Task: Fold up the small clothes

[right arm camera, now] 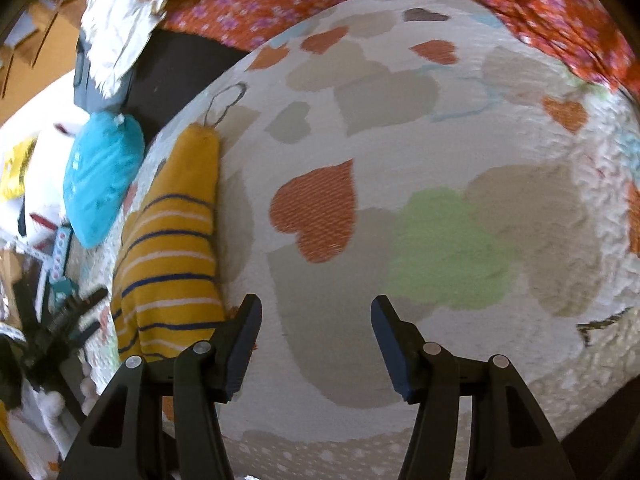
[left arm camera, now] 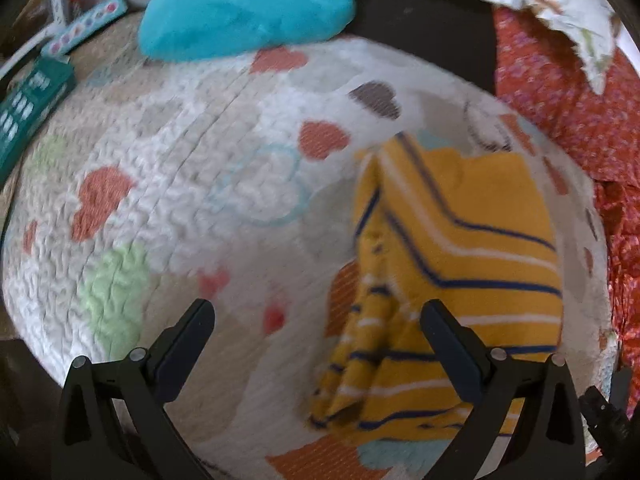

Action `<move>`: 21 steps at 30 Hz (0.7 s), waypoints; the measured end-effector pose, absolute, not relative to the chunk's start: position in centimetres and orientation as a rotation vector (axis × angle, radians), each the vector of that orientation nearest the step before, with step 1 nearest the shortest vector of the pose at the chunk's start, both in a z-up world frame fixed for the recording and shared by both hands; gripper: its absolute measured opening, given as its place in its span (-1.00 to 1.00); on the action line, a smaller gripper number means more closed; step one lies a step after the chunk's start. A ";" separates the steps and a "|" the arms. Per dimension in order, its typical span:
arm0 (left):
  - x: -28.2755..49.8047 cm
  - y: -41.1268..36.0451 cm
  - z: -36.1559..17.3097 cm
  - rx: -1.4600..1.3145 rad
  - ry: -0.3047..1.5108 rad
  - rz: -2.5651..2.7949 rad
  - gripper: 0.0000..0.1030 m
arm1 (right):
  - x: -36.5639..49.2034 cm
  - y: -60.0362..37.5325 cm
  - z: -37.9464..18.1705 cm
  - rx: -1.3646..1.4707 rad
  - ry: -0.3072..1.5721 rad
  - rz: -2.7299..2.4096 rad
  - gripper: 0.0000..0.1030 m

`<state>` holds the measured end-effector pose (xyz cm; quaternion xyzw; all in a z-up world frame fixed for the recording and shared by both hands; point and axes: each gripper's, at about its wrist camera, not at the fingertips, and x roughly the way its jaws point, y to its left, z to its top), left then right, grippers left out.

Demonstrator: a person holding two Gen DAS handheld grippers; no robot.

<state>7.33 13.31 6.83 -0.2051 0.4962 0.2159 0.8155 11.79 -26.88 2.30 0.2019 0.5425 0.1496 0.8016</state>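
Note:
A small yellow garment with navy and white stripes [left arm camera: 456, 248] lies partly folded on a white quilt with heart patches [left arm camera: 180, 184]. My left gripper [left arm camera: 318, 312] is open and empty above the quilt, its right finger over the garment's lower edge. In the right wrist view the same garment [right arm camera: 172, 248] lies at the left, and my right gripper [right arm camera: 316, 308] is open and empty over the bare quilt [right arm camera: 460, 128], its left finger next to the garment's edge.
A turquoise plush cushion [left arm camera: 248, 8] lies at the quilt's far edge, also seen in the right wrist view [right arm camera: 100, 180]. An orange floral cloth [left arm camera: 568, 112] borders the quilt. A green box [left arm camera: 28, 108] and a patterned strip [left arm camera: 88, 24] lie at the left.

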 end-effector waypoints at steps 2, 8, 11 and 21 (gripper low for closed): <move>7.0 14.3 6.4 -0.476 1.084 0.489 1.00 | 11.7 -28.5 2.1 0.464 1.166 0.297 0.19; 7.2 16.7 3.1 -0.513 1.210 0.528 1.00 | 11.4 -31.0 1.2 0.485 1.217 0.284 0.19; 6.8 17.9 0.6 -0.548 1.268 0.542 1.00 | 11.5 -31.0 1.4 0.456 1.215 0.294 0.19; 6.1 16.1 -0.3 -0.355 1.210 0.522 1.00 | 13.2 -25.9 2.5 0.360 1.197 0.356 0.19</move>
